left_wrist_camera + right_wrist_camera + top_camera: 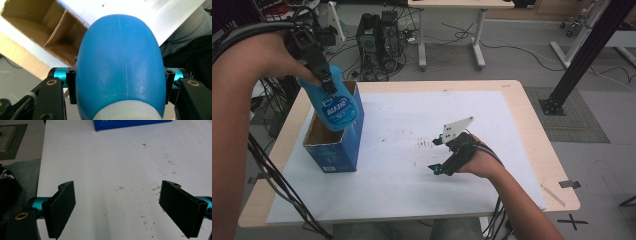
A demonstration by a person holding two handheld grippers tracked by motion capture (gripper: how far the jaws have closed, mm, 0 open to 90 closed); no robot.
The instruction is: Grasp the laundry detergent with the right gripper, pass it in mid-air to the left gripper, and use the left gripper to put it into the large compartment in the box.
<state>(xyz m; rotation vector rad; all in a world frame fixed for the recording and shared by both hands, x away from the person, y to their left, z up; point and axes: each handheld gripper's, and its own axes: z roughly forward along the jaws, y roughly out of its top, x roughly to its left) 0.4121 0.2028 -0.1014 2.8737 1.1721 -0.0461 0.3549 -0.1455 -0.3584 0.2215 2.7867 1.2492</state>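
L gripper (328,82): my jaws clamped on blue bottle (332,102), held tilted above open carton (334,145).
R gripper (117,207): jaws apart, w/ nothing between – resting on table (412,200).
Risk: smooth round bottle may slip, or hit carton rim – carton tips.

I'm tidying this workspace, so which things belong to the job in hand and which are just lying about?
In the job:
- blue bottle, clamped in the left tongs
- open blue box under it

Lying about:
- right tongs, open, holding nothing, low over the white sheet
- computer tower on the floor
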